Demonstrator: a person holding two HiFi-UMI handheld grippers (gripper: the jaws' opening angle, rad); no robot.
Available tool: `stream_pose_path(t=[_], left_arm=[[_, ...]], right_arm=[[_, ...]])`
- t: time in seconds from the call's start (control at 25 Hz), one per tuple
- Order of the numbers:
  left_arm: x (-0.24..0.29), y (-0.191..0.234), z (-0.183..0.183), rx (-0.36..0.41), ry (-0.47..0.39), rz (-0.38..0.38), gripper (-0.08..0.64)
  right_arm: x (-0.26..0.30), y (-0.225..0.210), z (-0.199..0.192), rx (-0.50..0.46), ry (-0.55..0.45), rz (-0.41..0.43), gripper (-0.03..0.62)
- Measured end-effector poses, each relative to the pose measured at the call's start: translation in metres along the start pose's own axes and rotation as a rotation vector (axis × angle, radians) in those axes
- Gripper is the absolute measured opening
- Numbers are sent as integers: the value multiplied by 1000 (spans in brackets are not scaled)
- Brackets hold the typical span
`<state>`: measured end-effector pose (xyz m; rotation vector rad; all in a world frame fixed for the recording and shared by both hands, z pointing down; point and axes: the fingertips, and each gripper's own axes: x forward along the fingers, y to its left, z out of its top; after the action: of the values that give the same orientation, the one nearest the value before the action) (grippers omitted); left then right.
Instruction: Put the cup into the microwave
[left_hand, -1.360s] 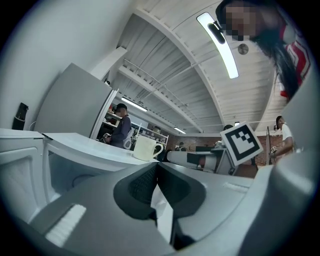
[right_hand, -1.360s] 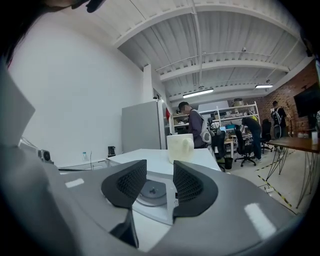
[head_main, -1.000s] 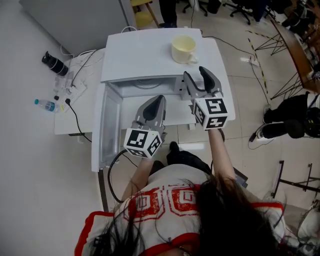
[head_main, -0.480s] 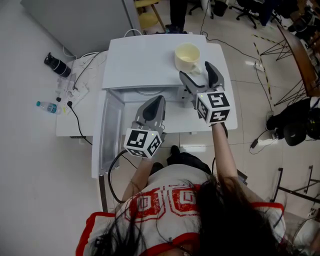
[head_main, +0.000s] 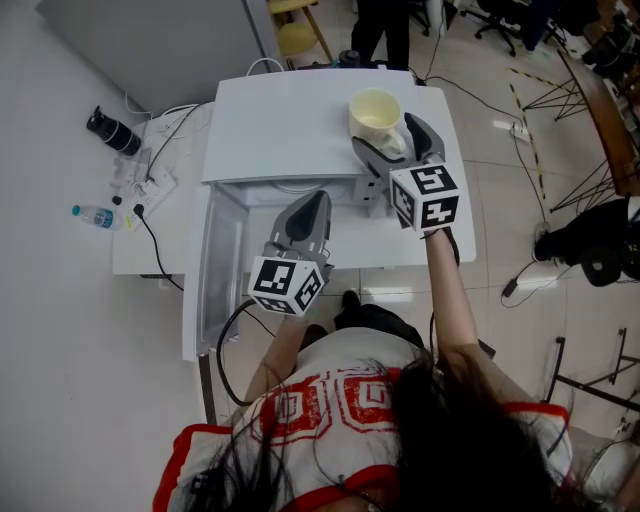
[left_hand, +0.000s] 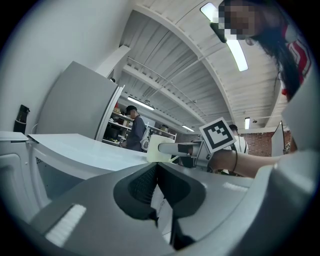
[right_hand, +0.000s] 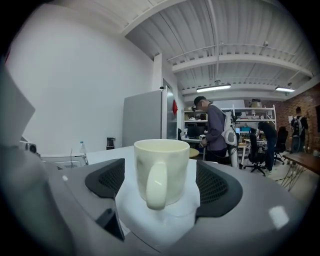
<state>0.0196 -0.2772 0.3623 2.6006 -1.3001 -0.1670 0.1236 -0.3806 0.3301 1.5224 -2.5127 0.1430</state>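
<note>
- Centring my right gripper (head_main: 393, 148), its jaws just opened wide, around the cup (right_hand: 161, 167) standing untouched on the microwave (head_main: 285, 120) top, handle toward me.
- I'd squeeze the body, clear of the handle.
- Left gripper (head_main: 312, 205) clenched, empty.

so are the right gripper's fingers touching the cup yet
Apart. In the right gripper view the cup stands between the right gripper's fingers, which have just been opening, with a strip of the microwave top showing on each side.

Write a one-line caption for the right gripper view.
Right gripper, jaws just opened wide, lines up on the cream cup atop the white microwave; the cup shows between them, untouched.
</note>
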Motion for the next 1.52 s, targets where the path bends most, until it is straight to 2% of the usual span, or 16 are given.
stream_pose_path(t=[0.72, 1.08, 1.52], left_arm=[[2, 8, 0, -13, 4, 17, -2], [3, 14, -1, -20, 4, 25, -2], [-2, 20, 1, -29, -3, 40, -2]], right_arm=[[31, 1, 13, -16, 48, 48, 463], [46, -2, 12, 60, 61, 61, 463], [45, -3, 12, 66, 59, 36, 466]])
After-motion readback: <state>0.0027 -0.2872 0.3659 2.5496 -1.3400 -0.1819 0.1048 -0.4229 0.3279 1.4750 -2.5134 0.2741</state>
